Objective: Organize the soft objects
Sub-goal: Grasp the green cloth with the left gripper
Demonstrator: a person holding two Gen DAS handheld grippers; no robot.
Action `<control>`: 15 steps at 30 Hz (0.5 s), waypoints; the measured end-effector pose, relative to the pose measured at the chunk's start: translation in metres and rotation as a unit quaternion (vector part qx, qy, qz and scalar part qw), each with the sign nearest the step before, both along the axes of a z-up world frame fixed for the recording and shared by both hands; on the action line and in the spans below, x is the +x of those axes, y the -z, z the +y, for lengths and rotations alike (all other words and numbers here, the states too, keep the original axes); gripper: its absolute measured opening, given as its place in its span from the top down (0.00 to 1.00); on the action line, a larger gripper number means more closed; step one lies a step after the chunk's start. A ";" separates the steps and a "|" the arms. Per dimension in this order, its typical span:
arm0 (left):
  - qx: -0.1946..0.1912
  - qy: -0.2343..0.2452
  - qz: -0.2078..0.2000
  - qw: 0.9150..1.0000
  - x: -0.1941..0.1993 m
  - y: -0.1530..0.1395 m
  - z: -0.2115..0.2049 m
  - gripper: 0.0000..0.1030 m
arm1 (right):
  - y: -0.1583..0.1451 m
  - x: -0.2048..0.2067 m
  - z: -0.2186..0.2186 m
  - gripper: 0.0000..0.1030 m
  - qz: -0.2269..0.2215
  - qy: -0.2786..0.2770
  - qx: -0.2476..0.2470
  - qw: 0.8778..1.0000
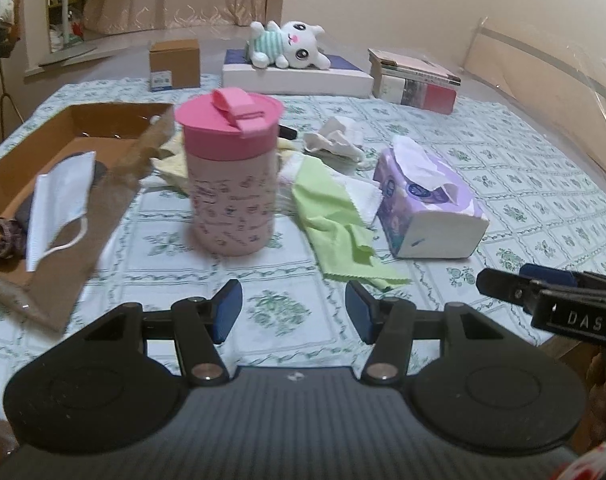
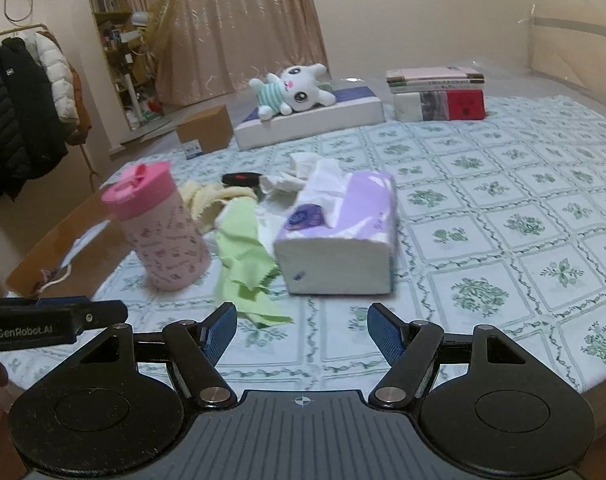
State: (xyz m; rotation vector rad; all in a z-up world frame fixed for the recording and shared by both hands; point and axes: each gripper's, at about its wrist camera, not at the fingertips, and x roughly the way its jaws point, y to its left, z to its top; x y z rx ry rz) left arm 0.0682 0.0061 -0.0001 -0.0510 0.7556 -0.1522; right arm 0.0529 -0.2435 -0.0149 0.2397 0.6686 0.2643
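Note:
A green cloth (image 1: 339, 220) lies on the patterned table beside a purple tissue pack (image 1: 427, 204); both also show in the right wrist view, the cloth (image 2: 243, 248) and the pack (image 2: 343, 236). A yellow cloth (image 1: 171, 160) and crumpled white tissue (image 1: 337, 140) lie behind. A white face mask (image 1: 59, 204) rests in an open cardboard box (image 1: 115, 120). A white plush bunny (image 1: 291, 46) lies on a white block at the back. My left gripper (image 1: 293, 308) is open and empty above the table front. My right gripper (image 2: 301, 326) is open and empty, just short of the tissue pack.
A pink lidded cup (image 1: 231, 176) stands mid-table between box and cloths. A small brown box (image 1: 175, 64) and stacked books (image 1: 417, 80) stand at the back. A black object (image 2: 241, 179) lies behind the cloths. The table edge (image 2: 599, 384) is at the right.

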 end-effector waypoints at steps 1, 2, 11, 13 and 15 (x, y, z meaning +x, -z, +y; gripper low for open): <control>-0.002 0.002 0.001 1.000 0.005 0.002 -0.003 0.48 | 0.002 0.002 -0.002 0.30 0.002 0.002 -0.001 1.000; -0.004 0.003 0.002 1.000 0.010 0.005 -0.006 0.48 | 0.004 0.005 -0.005 0.30 0.003 0.004 -0.002 1.000; -0.028 0.014 0.011 0.999 0.061 0.028 -0.032 0.46 | 0.018 0.024 -0.019 0.30 0.013 0.013 -0.017 1.000; -0.026 0.019 0.012 0.999 0.073 0.035 -0.039 0.46 | 0.022 0.028 -0.020 0.30 0.017 0.015 -0.020 1.000; -0.024 0.023 0.016 0.999 0.084 0.042 -0.045 0.46 | 0.026 0.031 -0.022 0.30 0.022 0.015 -0.021 0.999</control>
